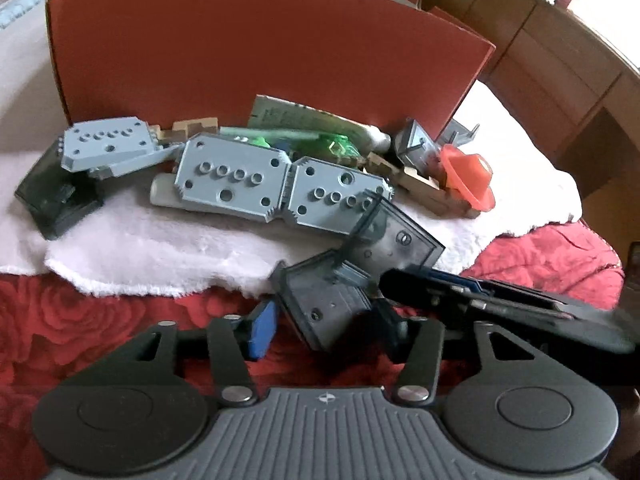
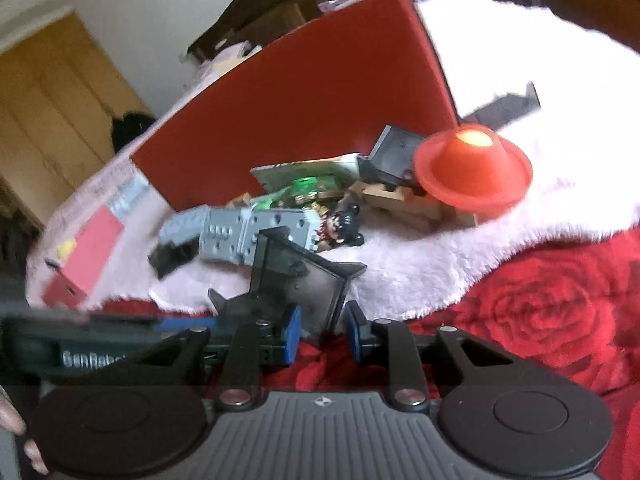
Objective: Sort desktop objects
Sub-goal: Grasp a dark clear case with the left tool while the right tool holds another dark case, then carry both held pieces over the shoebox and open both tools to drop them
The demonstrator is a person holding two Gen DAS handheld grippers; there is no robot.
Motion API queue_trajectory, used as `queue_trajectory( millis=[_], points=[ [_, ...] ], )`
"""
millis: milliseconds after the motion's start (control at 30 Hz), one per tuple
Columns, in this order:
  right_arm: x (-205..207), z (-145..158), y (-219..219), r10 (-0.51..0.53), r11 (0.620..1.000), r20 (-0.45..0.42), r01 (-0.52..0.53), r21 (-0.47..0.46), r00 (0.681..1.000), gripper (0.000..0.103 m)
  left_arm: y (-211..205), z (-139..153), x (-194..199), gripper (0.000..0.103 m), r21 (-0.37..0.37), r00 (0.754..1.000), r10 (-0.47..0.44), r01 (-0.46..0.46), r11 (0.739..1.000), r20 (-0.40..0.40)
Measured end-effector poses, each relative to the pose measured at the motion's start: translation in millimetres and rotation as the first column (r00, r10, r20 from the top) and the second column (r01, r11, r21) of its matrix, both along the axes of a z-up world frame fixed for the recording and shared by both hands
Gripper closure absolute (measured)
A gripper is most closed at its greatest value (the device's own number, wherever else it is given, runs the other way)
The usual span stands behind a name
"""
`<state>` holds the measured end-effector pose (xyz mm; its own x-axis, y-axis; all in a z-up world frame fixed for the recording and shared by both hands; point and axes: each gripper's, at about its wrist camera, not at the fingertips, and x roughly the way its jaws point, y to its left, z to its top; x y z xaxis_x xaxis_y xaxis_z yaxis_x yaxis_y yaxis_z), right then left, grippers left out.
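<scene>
The left gripper (image 1: 324,320) stands spread, its blue pads (image 1: 262,330) either side of a smoky transparent plastic hinged case (image 1: 340,292), not visibly pressing. The right gripper (image 2: 322,334) reaches in from 3 o'clock in the left view; its blue pads flank the case's lower corner (image 2: 304,280), contact uncertain. At 12 o'clock, grey studded plastic plates (image 1: 280,188) lie on the white fleece (image 1: 160,248); an orange plastic hat (image 1: 468,178) sits at 2 o'clock, before the red cardboard box (image 1: 260,52).

wooden cabinets (image 1: 560,52), white wall (image 2: 132,4), rose-patterned red blanket (image 2: 540,320)

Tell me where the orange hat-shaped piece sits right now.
The orange hat-shaped piece sits at the pile's right end in both views, atop the tan block, before the red box.
</scene>
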<state>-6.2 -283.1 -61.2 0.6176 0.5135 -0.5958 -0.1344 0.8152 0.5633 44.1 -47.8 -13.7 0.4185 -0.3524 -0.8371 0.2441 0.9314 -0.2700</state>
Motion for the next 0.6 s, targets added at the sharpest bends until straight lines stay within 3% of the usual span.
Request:
queue_trajectory(
  millis=[100, 167, 200, 300, 333, 367, 433, 600],
  points=[
    [5, -8, -12, -0.011, 0.995, -0.027, 0.013, 0.096, 1.000, 0.077, -5, 0, 0, 0.040, 0.009, 1.000, -0.016, 0.016, 1.000, 0.005],
    [8, -11, -13, -0.005, 0.993, -0.031, 0.009, 0.115, 1.000, 0.076, -8, 1, -3, 0.046, 0.028, 0.999, -0.031, 0.030, 0.999, 0.026],
    [9, -11, -13, 0.000, 0.993, -0.029, 0.004, 0.118, 1.000, 0.075, -9, 1, -5, 0.056, 0.035, 0.999, -0.039, 0.037, 0.999, 0.038],
    [11, -9, -8, 0.011, 0.992, -0.014, -0.009, 0.126, 1.000, 0.056, -6, 4, -7, 0.063, 0.018, 0.998, -0.028, 0.027, 0.999, 0.047],
    [12, -8, -6, 0.015, 0.992, -0.009, -0.014, 0.129, 1.000, 0.055, -4, 4, -7, 0.064, 0.010, 0.999, -0.019, 0.019, 1.000, 0.043],
    [12, -7, -4, 0.016, 0.993, -0.001, -0.015, 0.119, 1.000, 0.057, -4, 4, -8, 0.064, 0.011, 0.999, -0.018, 0.018, 1.000, 0.045],
    [12, -4, 4, 0.006, 0.998, 0.025, -0.007, 0.055, 1.000, 0.074, -6, 5, -10, 0.065, 0.025, 0.998, -0.024, 0.023, 0.999, 0.056],
    [3, 7, 10, 0.012, 1.000, 0.071, -0.011, -0.015, 0.997, 0.089, -2, 12, -13, 0.068, 0.030, 0.998, -0.014, 0.012, 0.999, 0.068]
  ],
)
